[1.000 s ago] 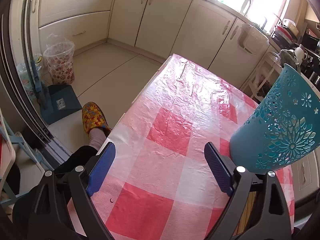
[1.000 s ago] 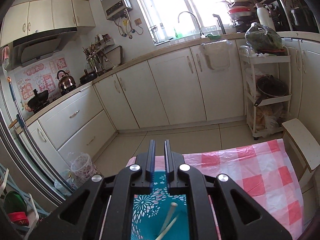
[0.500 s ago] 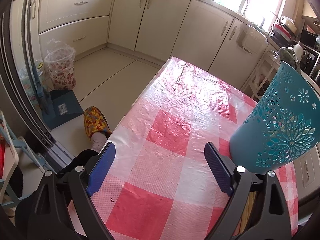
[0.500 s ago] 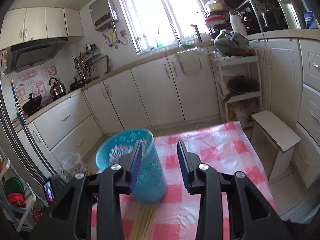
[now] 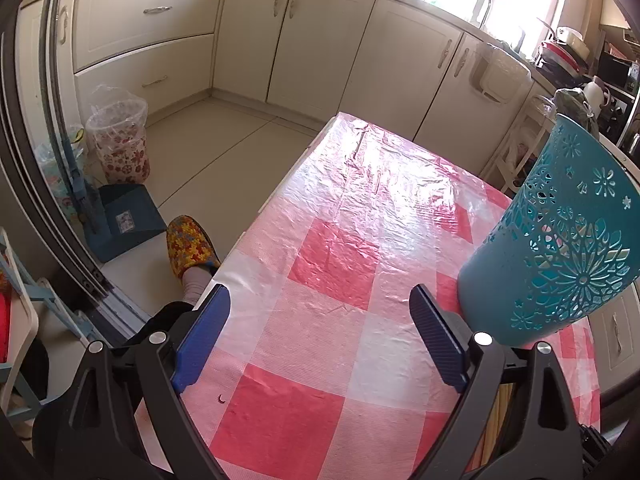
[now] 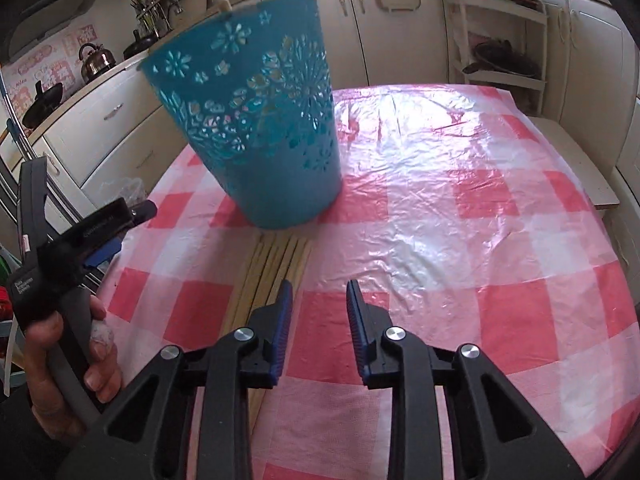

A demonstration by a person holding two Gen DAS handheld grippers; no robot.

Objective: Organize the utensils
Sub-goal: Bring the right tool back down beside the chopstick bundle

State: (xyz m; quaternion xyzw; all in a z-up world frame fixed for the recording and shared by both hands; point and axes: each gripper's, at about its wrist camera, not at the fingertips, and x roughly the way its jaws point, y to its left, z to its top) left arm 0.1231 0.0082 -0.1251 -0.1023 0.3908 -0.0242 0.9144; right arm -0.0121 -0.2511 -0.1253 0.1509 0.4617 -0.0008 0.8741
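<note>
A teal perforated holder [image 6: 264, 120] stands upright on the red-and-white checked table; it also shows in the left wrist view [image 5: 560, 240], just right of my left gripper. Several wooden chopsticks [image 6: 268, 276] lie in a bundle on the cloth in front of the holder; a tip pokes above its rim. My right gripper [image 6: 320, 300] is open and empty, low over the cloth, with its left finger over the bundle's right edge. My left gripper [image 5: 320, 332] is wide open and empty; it shows in the right wrist view [image 6: 108, 236] at the left.
The table [image 5: 360, 208] ends at its left edge above the floor, where a slippered foot [image 5: 188, 244], a dustpan [image 5: 124, 220] and a bin [image 5: 120, 144] sit. Kitchen cabinets [image 6: 400, 28] and a shelf rack [image 6: 500, 40] stand behind. A wooden stool [image 6: 580, 160] is right of the table.
My right gripper opened, left the holder's top and dropped down toward me, to the chopsticks on the cloth. The left gripper has barely moved.
</note>
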